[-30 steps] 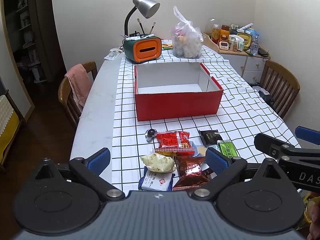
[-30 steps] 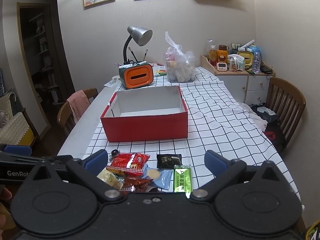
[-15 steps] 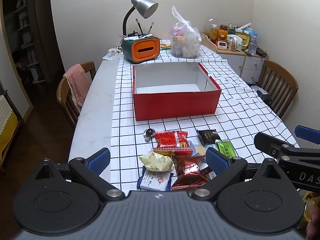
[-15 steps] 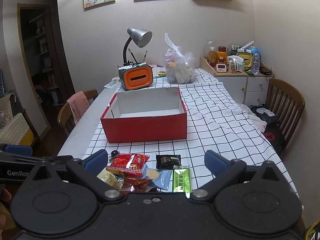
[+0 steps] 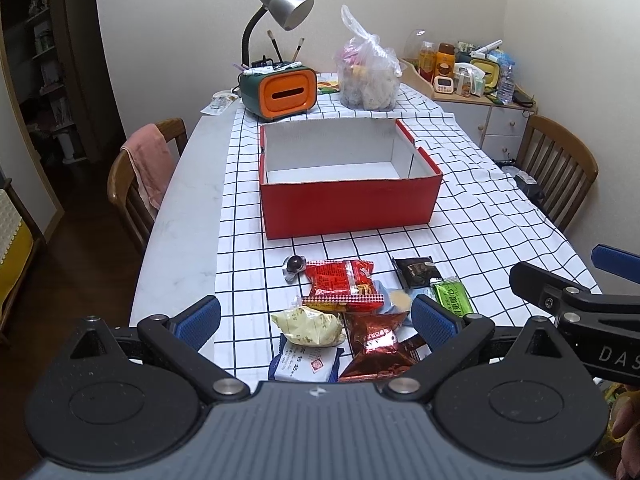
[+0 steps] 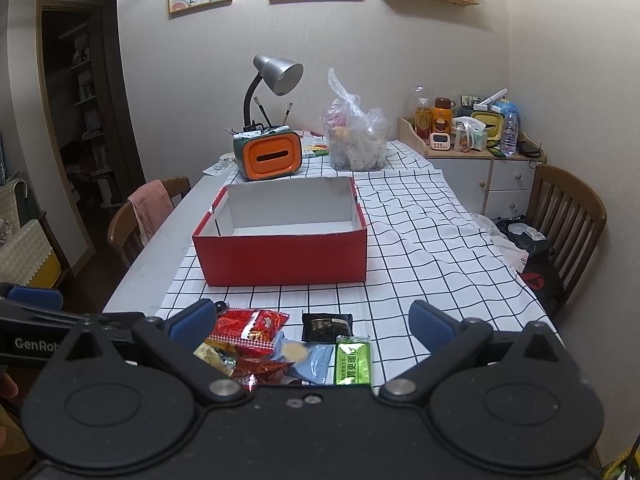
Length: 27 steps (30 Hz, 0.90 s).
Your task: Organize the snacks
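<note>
Blue-white packet partly hidden behind left tongs body.

A strip of bare checked cloth runs across the desk between the snack pile at the near edge and the red box at mid-desk, wide enough to pass through. The box stands open-topped and empty (its near wall is the only barrier to entry). Right of the box the cloth lies clear to the desk's right edge. Behind it, the orange organizer and plastic bag block the far edge.
</note>
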Each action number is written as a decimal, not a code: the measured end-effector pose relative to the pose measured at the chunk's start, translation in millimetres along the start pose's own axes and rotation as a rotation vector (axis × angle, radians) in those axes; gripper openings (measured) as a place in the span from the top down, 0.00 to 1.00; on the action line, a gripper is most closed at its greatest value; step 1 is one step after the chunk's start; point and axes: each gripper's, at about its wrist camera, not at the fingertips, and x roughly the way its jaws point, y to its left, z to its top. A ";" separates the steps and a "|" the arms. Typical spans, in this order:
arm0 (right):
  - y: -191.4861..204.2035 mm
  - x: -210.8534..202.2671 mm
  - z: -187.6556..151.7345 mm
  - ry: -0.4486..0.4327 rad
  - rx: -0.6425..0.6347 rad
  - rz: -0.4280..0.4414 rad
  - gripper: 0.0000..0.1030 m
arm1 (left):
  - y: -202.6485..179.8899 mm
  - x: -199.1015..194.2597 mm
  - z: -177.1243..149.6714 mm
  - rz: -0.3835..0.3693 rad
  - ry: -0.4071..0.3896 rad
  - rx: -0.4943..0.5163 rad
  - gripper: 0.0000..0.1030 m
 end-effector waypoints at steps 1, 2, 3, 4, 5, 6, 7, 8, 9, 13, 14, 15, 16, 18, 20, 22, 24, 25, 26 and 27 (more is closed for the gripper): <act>-1.0 3.4 0.6 0.002 0.001 0.006 0.00 | 0.5 2.2 1.2 0.003 0.002 -0.001 0.01; -2.3 6.3 1.1 0.004 0.004 0.011 0.00 | 0.6 4.3 2.4 0.006 0.003 -0.001 0.01; -3.0 9.0 1.6 0.005 0.006 0.016 0.00 | 1.0 6.6 3.2 0.010 0.004 0.000 0.01; -3.2 11.5 1.7 0.005 0.007 0.021 0.00 | 1.0 8.3 3.4 0.013 0.005 0.001 0.01; -3.6 14.2 2.1 0.007 0.006 0.024 0.00 | 1.2 10.5 4.1 0.015 0.007 0.000 0.01; -4.0 16.9 2.4 0.008 0.006 0.027 0.01 | 1.6 12.2 4.5 0.015 0.008 -0.002 0.01; -4.3 19.4 2.7 0.009 0.006 0.031 0.01 | 1.8 14.0 5.1 0.015 0.010 -0.005 0.01; -4.7 21.4 2.8 0.009 0.006 0.034 0.01 | 2.2 16.0 5.6 0.015 0.014 -0.008 0.01; -4.6 22.8 3.2 0.010 0.005 0.037 0.01 | 2.7 17.8 6.4 0.015 0.016 -0.010 0.01; -4.9 29.4 4.0 0.015 0.001 0.047 0.03 | 3.5 25.0 7.5 0.017 0.029 -0.014 0.01; -4.8 31.0 4.0 0.018 -0.001 0.048 0.03 | 4.0 26.5 7.6 0.017 0.034 -0.014 0.01; -5.0 32.4 3.9 0.021 -0.002 0.048 0.03 | 4.2 28.4 7.5 0.018 0.039 -0.014 0.01; -5.1 34.3 4.3 0.023 -0.002 0.048 0.03 | 4.3 30.6 7.5 0.019 0.045 -0.012 0.01; -5.5 37.4 4.1 0.031 -0.001 0.050 0.03 | 5.0 35.4 7.7 0.015 0.059 -0.010 0.01; -6.9 42.3 4.2 0.044 0.002 0.041 0.03 | 7.9 40.9 7.5 0.019 0.074 -0.014 0.01; -9.8 48.5 3.2 0.060 0.012 0.041 0.03 | 12.8 47.7 7.7 0.025 0.093 -0.028 0.01; -14.6 56.5 2.8 0.080 0.027 0.049 0.05 | 18.2 55.6 7.8 0.023 0.114 -0.044 0.01; -17.4 61.0 2.0 0.090 0.026 0.049 0.07 | 20.8 59.8 7.9 0.028 0.120 -0.049 0.01; -19.7 65.9 1.6 0.100 0.018 0.047 0.07 | 22.4 64.0 8.0 0.045 0.123 -0.046 0.01; -21.8 71.1 0.3 0.112 0.008 0.043 0.07 | 24.4 68.2 8.5 0.058 0.123 -0.035 0.01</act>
